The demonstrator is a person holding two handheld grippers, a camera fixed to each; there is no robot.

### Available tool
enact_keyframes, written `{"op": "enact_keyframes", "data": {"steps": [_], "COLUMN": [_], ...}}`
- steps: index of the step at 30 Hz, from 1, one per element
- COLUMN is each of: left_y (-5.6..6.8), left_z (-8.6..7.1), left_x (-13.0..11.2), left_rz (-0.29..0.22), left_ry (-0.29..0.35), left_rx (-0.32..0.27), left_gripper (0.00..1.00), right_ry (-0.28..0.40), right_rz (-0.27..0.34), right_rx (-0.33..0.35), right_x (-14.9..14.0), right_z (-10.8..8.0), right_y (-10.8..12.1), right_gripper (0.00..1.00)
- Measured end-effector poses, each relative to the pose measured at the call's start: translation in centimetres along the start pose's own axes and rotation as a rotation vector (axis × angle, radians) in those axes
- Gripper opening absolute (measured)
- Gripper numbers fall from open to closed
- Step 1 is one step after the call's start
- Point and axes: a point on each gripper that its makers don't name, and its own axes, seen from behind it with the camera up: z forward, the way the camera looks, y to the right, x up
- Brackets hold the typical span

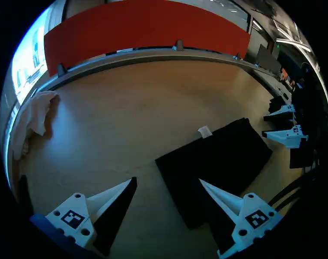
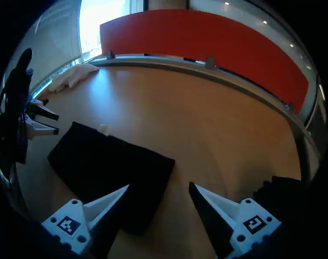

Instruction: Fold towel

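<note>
A black towel (image 1: 224, 159) lies folded flat on the wooden table (image 1: 133, 112), with a small white tag (image 1: 205, 131) at its far edge. My left gripper (image 1: 167, 180) is open over the towel's near corner and holds nothing. In the right gripper view the same towel (image 2: 103, 166) and its tag (image 2: 104, 128) lie left of centre. My right gripper (image 2: 159, 185) is open at the towel's right edge, also holding nothing. Each gripper sees the other beyond the towel: the right gripper (image 1: 265, 125) and the left gripper (image 2: 58, 124).
A crumpled white cloth (image 1: 34, 116) (image 2: 73, 73) lies at the table's far corner near the window. A red panel (image 1: 146, 26) (image 2: 207, 39) runs along the back edge. A dark ribbed object (image 2: 280, 190) sits at the lower right of the right gripper view.
</note>
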Motion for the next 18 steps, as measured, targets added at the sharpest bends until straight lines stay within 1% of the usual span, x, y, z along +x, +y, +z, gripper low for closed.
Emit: {"op": "enact_keyframes", "data": {"steps": [8, 18], "left_y": [-0.8, -2.0], "left_z": [-1.3, -3.5], "left_x": [-0.6, -1.4], "left_rz": [-0.023, -0.073], "left_ry": [0.018, 0.046], "left_rx": [0.046, 0.111], "left_gripper": [0.95, 0.96], "right_ry": [0.004, 0.007], "right_rz": [-0.004, -0.031], "right_rx": [0.006, 0.028], "right_x": [-0.5, -0.8], "right_z": [-0.7, -1.1], "right_y": [-0.4, -0.7], "right_gripper": [0.97, 0.97]}}
